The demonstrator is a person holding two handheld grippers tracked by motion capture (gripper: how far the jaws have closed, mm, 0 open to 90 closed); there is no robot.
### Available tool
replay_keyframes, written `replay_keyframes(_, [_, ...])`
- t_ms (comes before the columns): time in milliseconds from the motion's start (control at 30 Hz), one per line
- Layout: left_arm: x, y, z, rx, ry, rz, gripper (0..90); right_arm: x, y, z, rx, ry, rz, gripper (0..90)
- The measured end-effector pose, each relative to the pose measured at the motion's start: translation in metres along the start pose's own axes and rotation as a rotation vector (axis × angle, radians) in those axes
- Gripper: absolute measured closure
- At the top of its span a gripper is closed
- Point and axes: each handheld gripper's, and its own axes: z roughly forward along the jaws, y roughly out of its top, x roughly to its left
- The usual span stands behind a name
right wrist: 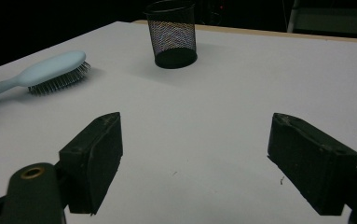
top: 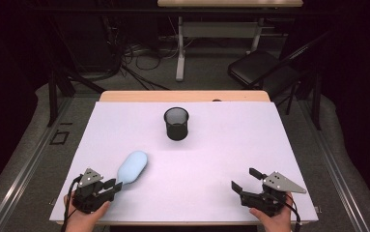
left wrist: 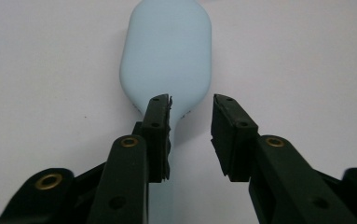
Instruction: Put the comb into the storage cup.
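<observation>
The left gripper is standing apart around the hairbrush handle, ready for gripping; the right gripper is waiting wide apart.

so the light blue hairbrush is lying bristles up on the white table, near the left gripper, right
Not quite: the hairbrush lies bristles down, as the right gripper view shows. The rest holds: it is light blue and rests on the white table, near the left gripper.

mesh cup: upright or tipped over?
Upright. The mesh cup stands on its base on the table, open rim facing up, seen in both the high view and the right gripper view.
</observation>
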Motion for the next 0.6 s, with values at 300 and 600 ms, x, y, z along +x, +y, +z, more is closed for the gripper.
replay_keyframes(300, [0.010, 0.006, -0.006, 0.005, -0.002, 0.002, 44.5, 0.000, 0.000, 0.001, 0.005, -0.002, -0.005, 17.5])
replay_keyframes(600, [0.019, 0.009, -0.012, -0.035, -0.008, 0.012, 43.1, 0.000, -0.001, 0.001, 0.005, -0.001, 0.001, 17.5])
